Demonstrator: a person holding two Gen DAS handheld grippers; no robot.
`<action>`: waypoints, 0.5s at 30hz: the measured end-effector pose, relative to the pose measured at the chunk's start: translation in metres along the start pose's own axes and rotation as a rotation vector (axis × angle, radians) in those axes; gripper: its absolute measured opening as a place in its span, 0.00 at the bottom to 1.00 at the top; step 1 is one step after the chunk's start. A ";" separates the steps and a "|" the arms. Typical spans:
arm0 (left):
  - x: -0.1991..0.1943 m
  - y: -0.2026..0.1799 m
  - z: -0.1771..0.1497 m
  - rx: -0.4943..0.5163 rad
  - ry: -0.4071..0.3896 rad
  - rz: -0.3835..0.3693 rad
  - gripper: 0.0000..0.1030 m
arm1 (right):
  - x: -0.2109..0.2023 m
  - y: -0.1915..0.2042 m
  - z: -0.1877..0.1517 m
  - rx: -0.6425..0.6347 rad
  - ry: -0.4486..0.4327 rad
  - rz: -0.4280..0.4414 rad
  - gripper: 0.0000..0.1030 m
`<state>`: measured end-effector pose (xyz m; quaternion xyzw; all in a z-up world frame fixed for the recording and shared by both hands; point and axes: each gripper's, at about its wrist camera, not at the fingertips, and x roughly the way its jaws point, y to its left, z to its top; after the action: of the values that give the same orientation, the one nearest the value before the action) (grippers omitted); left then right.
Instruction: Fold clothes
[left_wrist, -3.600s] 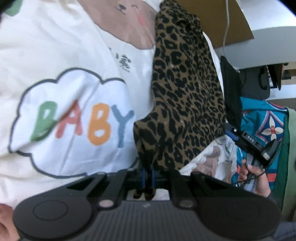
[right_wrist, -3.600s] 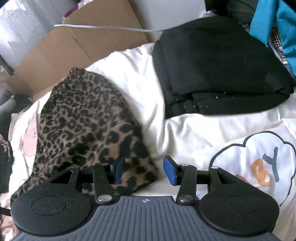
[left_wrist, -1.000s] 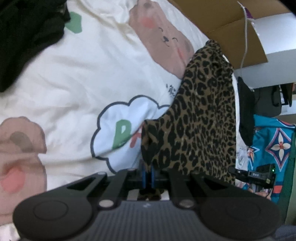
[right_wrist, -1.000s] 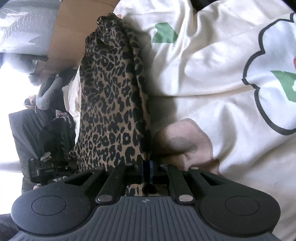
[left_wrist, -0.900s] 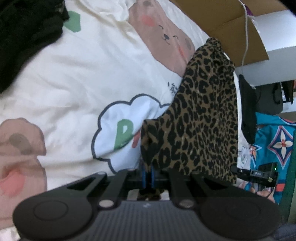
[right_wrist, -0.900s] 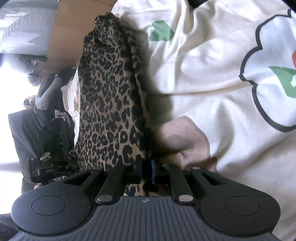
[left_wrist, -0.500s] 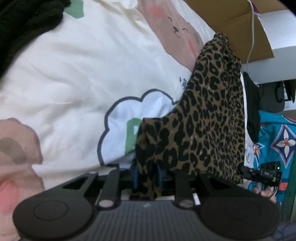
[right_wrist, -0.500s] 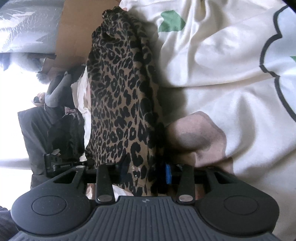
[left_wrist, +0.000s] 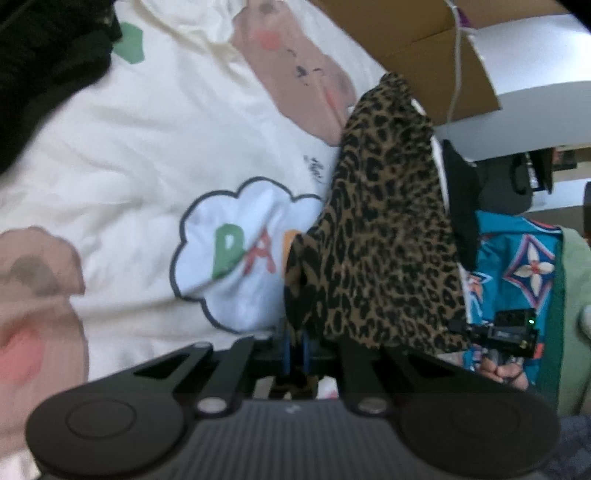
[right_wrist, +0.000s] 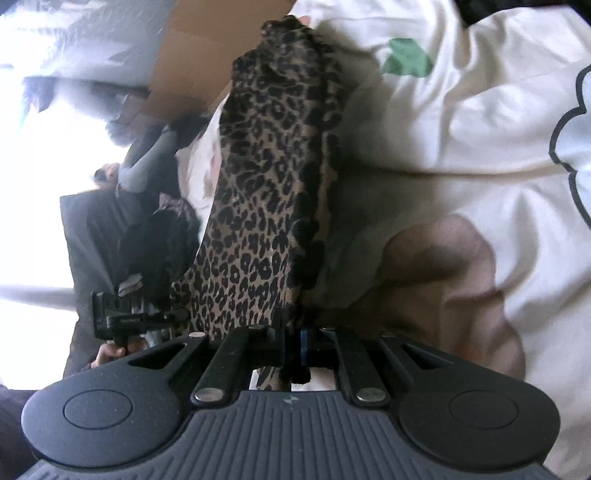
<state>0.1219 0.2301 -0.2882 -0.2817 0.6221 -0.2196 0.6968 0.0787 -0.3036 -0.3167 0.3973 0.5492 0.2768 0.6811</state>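
Leopard-print garment (left_wrist: 384, 236) stretched over cream bedsheet (left_wrist: 129, 166), pinched by left gripper (left_wrist: 295, 345) and right gripper (right_wrist: 293, 341).

The cream bedcover (left_wrist: 122, 155) with the BABY cloud print (left_wrist: 236, 254) is lying open and flat to the left of the leopard-print garment (left_wrist: 388, 236), leaving wide free room there. The garment is hanging as a raised curtain between the 2 grippers, blocking passage across it. Behind the garment, a cardboard box (left_wrist: 417, 33) with a white cable (left_wrist: 456, 66) is closing off the far side. To the garment's right, a teal patterned cloth (left_wrist: 517, 266) and dark hanging clothes (left_wrist: 461, 199) are crowding the edge. Far left of the garment, a black clothes pile (left_wrist: 40, 59) is taking up the bedcover's corner.
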 end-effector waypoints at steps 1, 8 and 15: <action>-0.004 -0.003 -0.004 0.008 0.006 -0.002 0.06 | -0.001 0.002 -0.003 -0.007 0.015 0.009 0.05; -0.032 0.000 -0.024 0.026 0.060 -0.043 0.06 | -0.011 0.011 -0.029 -0.027 0.092 0.062 0.05; -0.025 -0.001 -0.013 -0.013 0.004 -0.050 0.06 | -0.012 0.011 -0.024 0.015 0.011 0.069 0.05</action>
<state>0.1061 0.2446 -0.2697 -0.3011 0.6176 -0.2336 0.6880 0.0532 -0.3019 -0.3035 0.4198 0.5410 0.2982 0.6650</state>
